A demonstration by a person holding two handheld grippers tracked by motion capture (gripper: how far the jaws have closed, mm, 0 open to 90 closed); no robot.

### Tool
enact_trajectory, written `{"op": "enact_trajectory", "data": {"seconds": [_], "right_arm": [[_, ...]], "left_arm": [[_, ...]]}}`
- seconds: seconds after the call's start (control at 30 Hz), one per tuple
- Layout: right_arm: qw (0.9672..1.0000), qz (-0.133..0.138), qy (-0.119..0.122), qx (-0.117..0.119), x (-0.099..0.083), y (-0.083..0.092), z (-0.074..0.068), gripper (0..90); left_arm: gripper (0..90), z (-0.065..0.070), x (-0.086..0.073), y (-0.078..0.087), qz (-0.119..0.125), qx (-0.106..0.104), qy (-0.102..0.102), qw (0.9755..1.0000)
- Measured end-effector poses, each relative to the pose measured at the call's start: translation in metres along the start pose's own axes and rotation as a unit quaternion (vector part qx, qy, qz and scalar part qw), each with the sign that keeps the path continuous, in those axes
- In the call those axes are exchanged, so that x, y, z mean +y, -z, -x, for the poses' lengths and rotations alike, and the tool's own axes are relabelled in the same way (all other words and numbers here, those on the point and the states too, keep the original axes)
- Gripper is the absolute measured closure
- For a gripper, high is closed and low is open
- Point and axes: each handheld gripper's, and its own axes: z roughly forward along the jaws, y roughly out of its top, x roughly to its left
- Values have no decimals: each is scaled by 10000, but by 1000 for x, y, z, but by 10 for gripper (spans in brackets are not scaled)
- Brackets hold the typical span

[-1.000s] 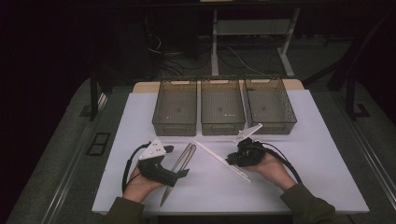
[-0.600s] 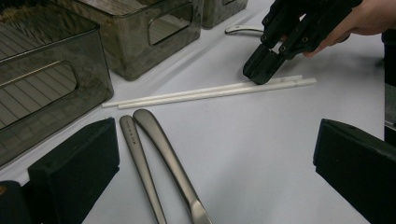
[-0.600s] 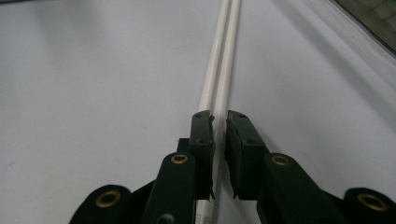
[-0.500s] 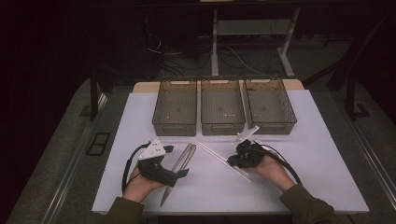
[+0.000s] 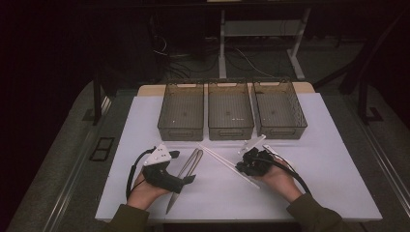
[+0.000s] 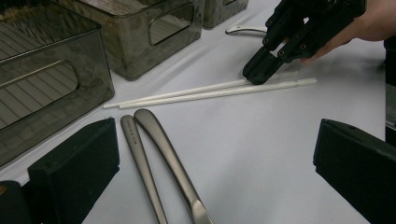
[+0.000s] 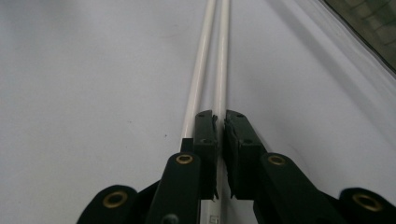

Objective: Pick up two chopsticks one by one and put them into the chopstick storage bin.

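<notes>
Right tool (image 7: 219,140) jaws just closing, gripping one white chopstick (image 7: 221,70), other alongside.

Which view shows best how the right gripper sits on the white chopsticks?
The right gripper view: the right gripper has its jaws closed down on the white chopsticks, seen close. The left gripper view shows it side-on, farther off. The high view shows it small.

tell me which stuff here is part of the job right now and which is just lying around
In the job:
- white chopsticks, right gripper jaws closing on one, pressed nearly together
- right gripper itself

Lying about:
- two metal utensil handles between the open left gripper jaws, untouched
- three wire baskets
- white utensil by the baskets
</notes>
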Motion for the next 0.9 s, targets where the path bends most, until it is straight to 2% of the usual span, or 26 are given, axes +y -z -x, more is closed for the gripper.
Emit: {"op": "enact_trajectory", "data": {"seconds": [0.3, 0.5, 0.6, 0.9], "right_arm": [[9999, 15, -114, -23, 0, 1, 1, 844], [9997, 49, -226, 79, 0, 4, 6, 844], [9998, 54, -200, 34, -1, 6, 8, 844], [9995, 90, -245, 152, -1, 8, 9, 845]], "left_arm": [[0, -1, 0, 0, 25, -8, -7, 10000], [0, 0, 0, 0, 25, -18, -7, 10000], [0, -1, 0, 1, 32, -21, -2, 10000], [0, -1, 0, 1, 37, -25, -15, 10000]]}}
